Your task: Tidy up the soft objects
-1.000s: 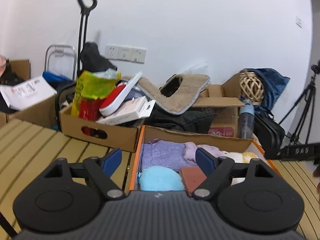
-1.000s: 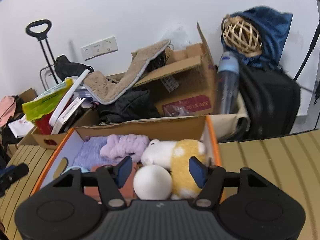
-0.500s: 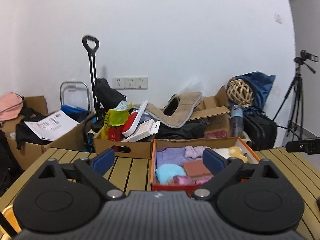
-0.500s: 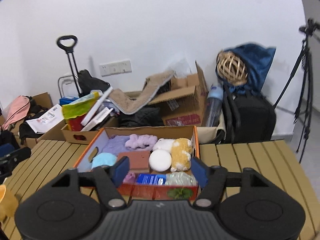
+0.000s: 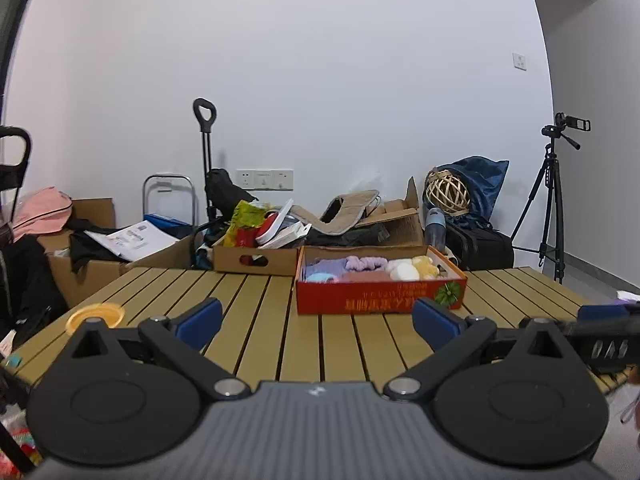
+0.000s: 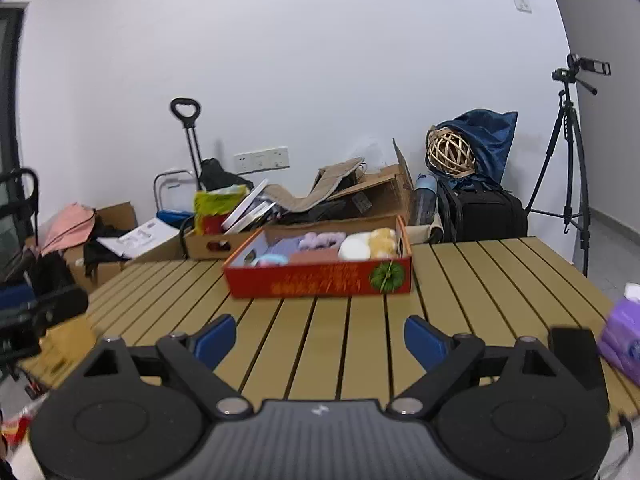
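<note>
Holding both tools low over the slatted wooden table [image 5: 280, 320], we see our left gripper [image 5: 318, 320] with its blue pads spread wide apart and nothing between them, and our right gripper [image 6: 320, 336] likewise parted and empty. At the right edge of the right wrist view a purple tissue pack [image 6: 622, 340] lies on the table. Farther along the slats stands the red box [image 6: 320, 280], well apart from both grippers, with the soft objects packed inside: a purple cloth [image 5: 324, 268], a lilac scrunchie [image 6: 322, 239], a white ball [image 6: 354, 249] and a yellow plush [image 6: 383, 240]. Beyond the table we see cardboard boxes [image 5: 256, 258], a tripod [image 6: 568, 152] and the white wall.
</note>
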The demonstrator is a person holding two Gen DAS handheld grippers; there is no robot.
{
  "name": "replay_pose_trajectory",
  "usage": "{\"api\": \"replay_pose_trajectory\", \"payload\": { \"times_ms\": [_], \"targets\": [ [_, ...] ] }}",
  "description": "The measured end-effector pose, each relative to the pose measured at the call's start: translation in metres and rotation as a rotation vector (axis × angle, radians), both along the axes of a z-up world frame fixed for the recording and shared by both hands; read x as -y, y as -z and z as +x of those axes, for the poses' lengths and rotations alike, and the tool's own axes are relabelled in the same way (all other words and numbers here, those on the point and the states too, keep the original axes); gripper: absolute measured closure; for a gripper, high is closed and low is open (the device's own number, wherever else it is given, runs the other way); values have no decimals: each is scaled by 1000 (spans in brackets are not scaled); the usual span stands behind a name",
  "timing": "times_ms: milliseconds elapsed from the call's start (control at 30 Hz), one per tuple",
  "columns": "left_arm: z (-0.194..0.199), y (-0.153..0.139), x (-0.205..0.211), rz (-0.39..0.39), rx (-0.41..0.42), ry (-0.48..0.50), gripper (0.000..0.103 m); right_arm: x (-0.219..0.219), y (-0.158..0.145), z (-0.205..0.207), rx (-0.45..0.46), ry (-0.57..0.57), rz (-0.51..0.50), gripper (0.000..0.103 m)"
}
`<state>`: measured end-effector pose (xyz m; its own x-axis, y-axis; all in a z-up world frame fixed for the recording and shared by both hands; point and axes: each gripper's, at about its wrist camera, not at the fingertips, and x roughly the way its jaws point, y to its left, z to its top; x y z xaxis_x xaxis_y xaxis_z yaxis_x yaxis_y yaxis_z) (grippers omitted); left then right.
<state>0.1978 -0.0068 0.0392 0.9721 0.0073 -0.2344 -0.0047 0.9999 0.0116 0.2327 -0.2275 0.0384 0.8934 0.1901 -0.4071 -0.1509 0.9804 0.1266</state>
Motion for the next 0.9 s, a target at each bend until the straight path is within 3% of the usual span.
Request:
{"api": "replay_pose_trajectory", "payload": {
  "times_ms": [200, 333, 533, 733, 900],
  "targets": [
    [-66, 15, -4, -20, 27, -6, 0, -23, 19, -79, 78, -27, -40, 11],
    [-94, 20, -9, -18, 21, 6, 0, -28, 22, -116, 93, -51, -39, 4],
    [-124, 24, -11, -45, 1, 35, 0, -29, 29, -168, 125, -15, -51, 4],
    [-158, 26, -11, -43, 38, 8, 0, -37, 32, -209, 149, -28, -91, 3],
    [-160, 20, -10, -24, 49, 11, 0, -34, 25, -217, 184, -19, -90, 2]
  ]
}}
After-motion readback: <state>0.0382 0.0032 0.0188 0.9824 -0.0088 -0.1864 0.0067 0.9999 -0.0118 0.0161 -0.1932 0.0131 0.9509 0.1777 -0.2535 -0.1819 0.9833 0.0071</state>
